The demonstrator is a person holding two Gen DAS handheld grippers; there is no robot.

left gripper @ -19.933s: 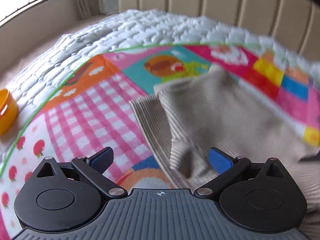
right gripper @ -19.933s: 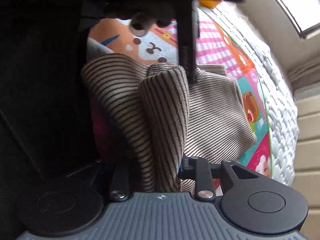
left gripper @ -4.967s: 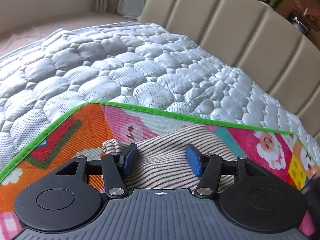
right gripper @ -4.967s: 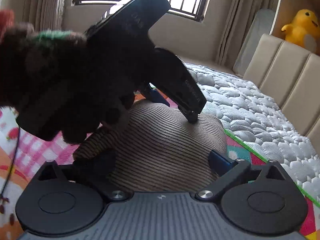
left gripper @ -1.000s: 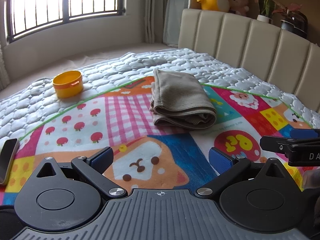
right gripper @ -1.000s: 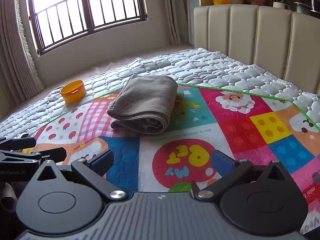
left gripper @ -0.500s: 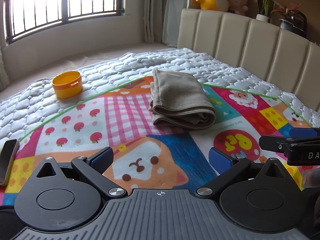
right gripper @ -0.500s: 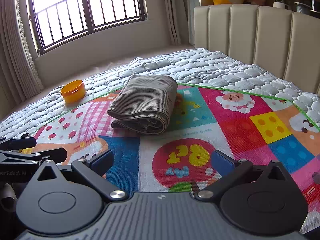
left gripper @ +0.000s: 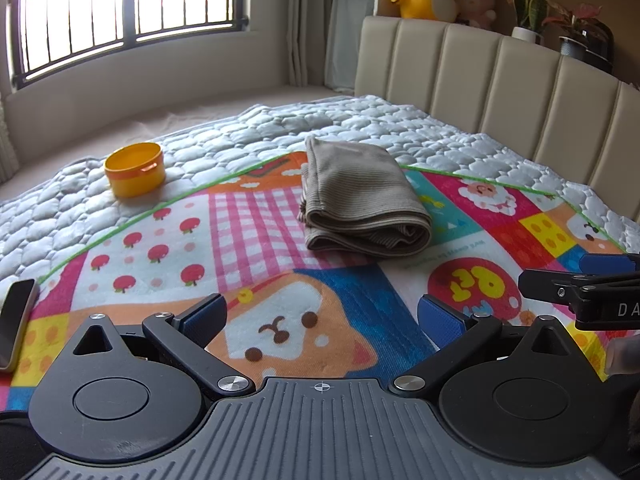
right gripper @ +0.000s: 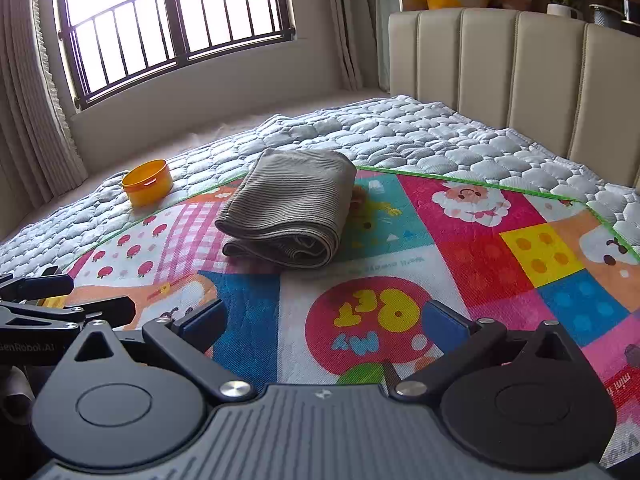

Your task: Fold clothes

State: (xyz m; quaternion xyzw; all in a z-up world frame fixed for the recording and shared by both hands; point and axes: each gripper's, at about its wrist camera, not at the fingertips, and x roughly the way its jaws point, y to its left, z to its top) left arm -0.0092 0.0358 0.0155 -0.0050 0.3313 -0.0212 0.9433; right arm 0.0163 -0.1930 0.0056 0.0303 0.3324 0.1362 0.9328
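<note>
A beige striped garment (left gripper: 360, 196) lies folded into a compact bundle on the colourful play mat (left gripper: 248, 240), near the mat's far edge; it also shows in the right wrist view (right gripper: 292, 204). My left gripper (left gripper: 322, 316) is open and empty, held back from the bundle over the mat's near part. My right gripper (right gripper: 324, 320) is open and empty too, also well short of the bundle. Each gripper shows at the edge of the other's view.
An orange round tub (left gripper: 135, 174) stands on the quilted white bed cover (left gripper: 280, 128) left of the mat. A phone (left gripper: 14, 320) lies at the mat's left edge. A padded beige headboard (left gripper: 500, 76) runs along the right. A window is behind.
Almost nothing has moved over the last second. Earlier, both grippers were at the garment, folding it; now both are withdrawn and it lies folded.
</note>
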